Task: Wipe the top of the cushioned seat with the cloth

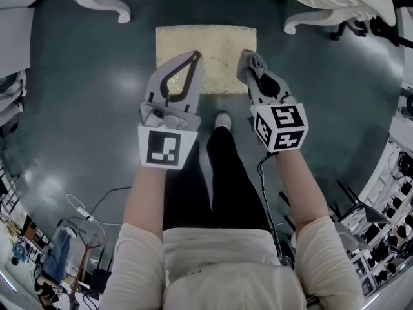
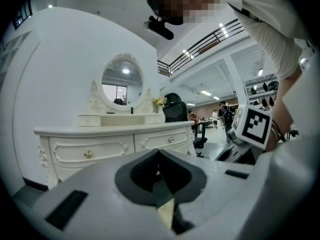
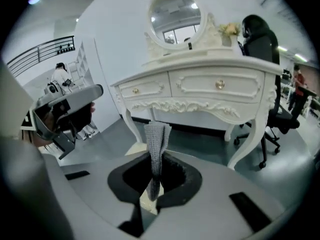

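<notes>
**A:** What does the right gripper [image 3: 155,180] have?

**B:** Its jaws are pressed together on a grey cloth [image 3: 156,141]. The cloth is a narrow knitted strip, ribbed and folded along its length. Its long axis runs along the line of the jaws. The free end points out ahead of the tips, and a short end hangs back behind the pads.

**A:** And the left gripper [image 2: 163,193]?

**B:** Its dark pads meet at a point with nothing between them. Only a sliver of pale upholstery shows through the gap below.

**A:** Where do they sit against the cushioned seat [image 1: 222,44]?

**B:** In the head view both tips are over the seat's near half. The left gripper [image 1: 193,57] is toward the seat's left edge and the right gripper [image 1: 249,59] is toward its right edge. I cannot tell whether either one touches the seat. The seat top is a squarish pad of cream-gold fabric with a mottled, slightly shiny pattern.

**A:** What lies beyond the seat?

**B:** A white dressing table [image 3: 200,86] stands on the seat's far side. It has carved curved legs, scrolled trim and small gold drawer knobs, and an oval mirror [image 3: 175,16] stands on top. A black office chair [image 3: 260,49] is to the right of the seat. On the seat's near side is a pale shoe [image 1: 222,118]. All of it stands on a glossy dark grey-green floor [image 1: 84,95].
</notes>
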Tool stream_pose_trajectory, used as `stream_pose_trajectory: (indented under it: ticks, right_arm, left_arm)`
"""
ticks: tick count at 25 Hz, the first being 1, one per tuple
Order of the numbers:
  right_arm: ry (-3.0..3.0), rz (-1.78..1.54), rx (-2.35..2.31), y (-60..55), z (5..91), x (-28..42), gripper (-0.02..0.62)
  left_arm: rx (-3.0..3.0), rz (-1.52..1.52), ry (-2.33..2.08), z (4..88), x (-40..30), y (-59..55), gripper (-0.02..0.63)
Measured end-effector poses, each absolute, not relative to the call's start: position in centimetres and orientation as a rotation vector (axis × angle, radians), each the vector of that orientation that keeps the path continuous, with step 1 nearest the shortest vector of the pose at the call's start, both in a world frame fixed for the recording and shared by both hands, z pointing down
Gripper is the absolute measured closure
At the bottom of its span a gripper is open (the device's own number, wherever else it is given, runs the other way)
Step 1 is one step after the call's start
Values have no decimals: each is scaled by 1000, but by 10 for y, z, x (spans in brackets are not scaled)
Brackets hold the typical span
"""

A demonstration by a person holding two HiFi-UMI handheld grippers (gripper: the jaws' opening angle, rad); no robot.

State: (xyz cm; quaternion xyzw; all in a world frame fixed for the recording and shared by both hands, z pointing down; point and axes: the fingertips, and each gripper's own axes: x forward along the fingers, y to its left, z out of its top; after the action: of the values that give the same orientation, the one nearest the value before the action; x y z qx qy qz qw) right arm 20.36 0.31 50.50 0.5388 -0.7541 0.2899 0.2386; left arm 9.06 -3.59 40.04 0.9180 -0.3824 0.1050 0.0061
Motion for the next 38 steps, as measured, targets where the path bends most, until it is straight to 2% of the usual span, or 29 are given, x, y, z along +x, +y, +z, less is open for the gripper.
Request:
stream_pose_trajectory:
  ticks: [13,23,31,38]
  right_arm:
    - [-2395,484,1662,-20,274,107,565]
    - [-2519,181,1759,-2,111,83,565]
    - [-2521,17,1805,27,36,92,565]
    - [-2505,-124,1839,40,2,104,565]
  left_arm:
    - [2976,151,-1336,215,13,-43,604]
    - [3011,37,-1287,88,-15,-15,604]
    - [3057,30,-1326,18,-16,8,604]
    - [3075,60,-1323,-11,-5,25,604]
